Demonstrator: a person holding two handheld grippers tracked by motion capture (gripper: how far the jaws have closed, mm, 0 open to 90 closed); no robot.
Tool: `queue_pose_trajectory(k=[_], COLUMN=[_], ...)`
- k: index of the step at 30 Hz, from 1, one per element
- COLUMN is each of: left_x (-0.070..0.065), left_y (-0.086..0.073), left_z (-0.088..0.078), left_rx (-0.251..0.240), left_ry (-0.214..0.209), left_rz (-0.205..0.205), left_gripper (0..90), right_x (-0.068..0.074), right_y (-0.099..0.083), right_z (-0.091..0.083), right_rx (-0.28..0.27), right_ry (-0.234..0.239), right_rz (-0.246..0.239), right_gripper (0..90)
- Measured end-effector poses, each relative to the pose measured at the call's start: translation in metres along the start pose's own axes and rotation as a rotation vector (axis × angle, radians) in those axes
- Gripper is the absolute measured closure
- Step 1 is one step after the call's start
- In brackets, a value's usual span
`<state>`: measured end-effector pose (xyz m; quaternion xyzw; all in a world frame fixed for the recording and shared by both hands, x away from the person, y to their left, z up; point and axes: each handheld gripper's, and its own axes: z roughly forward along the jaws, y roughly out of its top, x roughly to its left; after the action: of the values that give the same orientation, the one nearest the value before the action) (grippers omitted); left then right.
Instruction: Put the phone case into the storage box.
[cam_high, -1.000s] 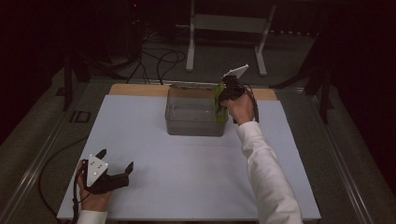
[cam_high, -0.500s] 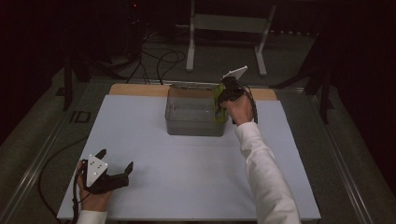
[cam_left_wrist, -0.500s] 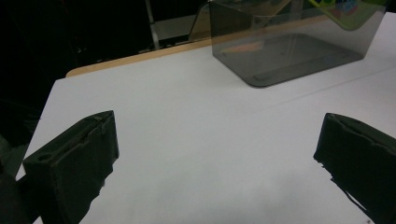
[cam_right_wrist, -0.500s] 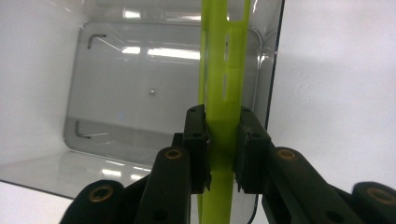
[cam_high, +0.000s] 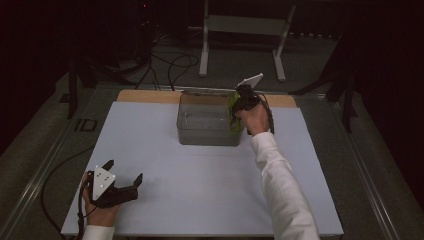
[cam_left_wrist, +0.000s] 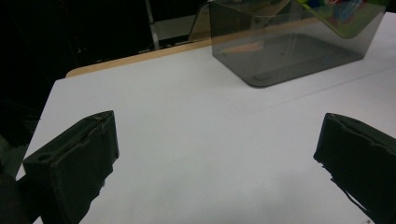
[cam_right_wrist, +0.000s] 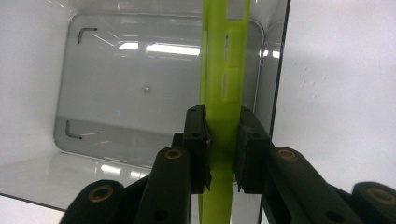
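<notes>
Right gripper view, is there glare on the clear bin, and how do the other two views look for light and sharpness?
Right gripper view: bright strip reflections on the clear bin floor, green piece sharp. High view: dim, room beyond the table nearly black. Left gripper view: the white table evenly lit, the near black jaws soft.

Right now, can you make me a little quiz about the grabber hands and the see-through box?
1. True or false: the right gripper is pinching a flat lime-green piece.
2. What lies under that piece? A) the clear box B) the floor C) a plate
3. Fill in: the left gripper sits near the table's front edge with its jaws ____.

Key:
1. True; both pads press on its thin sides.
2. A; the right gripper view looks down into the box's bottom, beside one wall.
3. Open, with nothing between them but bare white tabletop.
</notes>
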<state>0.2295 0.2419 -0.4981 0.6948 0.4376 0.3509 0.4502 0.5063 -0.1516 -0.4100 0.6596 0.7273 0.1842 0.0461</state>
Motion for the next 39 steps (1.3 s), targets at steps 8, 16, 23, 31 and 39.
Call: queue_pose_trajectory(k=[8, 16, 23, 31, 39], left_x=[0.000, 0.000, 0.000, 0.000, 0.001], left_y=[0.000, 0.000, 0.000, 0.000, 0.000], left_z=[0.000, 0.000, 0.000, 0.000, 0.000], left_rx=[0.001, 0.001, 0.002, 0.003, 0.002], left_ry=[0.001, 0.001, 0.001, 0.001, 0.003], left_rz=[0.001, 0.001, 0.002, 0.002, 0.001], left_gripper=[0.0, 0.0, 0.0, 0.0, 0.0], right_x=[0.000, 0.001, 0.000, 0.001, 0.001], right_y=[-0.001, -0.001, 0.000, 0.000, 0.001], right_z=[0.002, 0.005, 0.008, 0.012, 0.016], right_rx=[-0.001, 0.006, 0.012, 0.025, 0.031], right_ry=[-0.003, -0.006, -0.011, -0.017, -0.038], right_rz=[-0.004, -0.005, -0.006, 0.001, -0.003], right_gripper=[77.3, 77.3, 77.3, 77.2, 77.1])
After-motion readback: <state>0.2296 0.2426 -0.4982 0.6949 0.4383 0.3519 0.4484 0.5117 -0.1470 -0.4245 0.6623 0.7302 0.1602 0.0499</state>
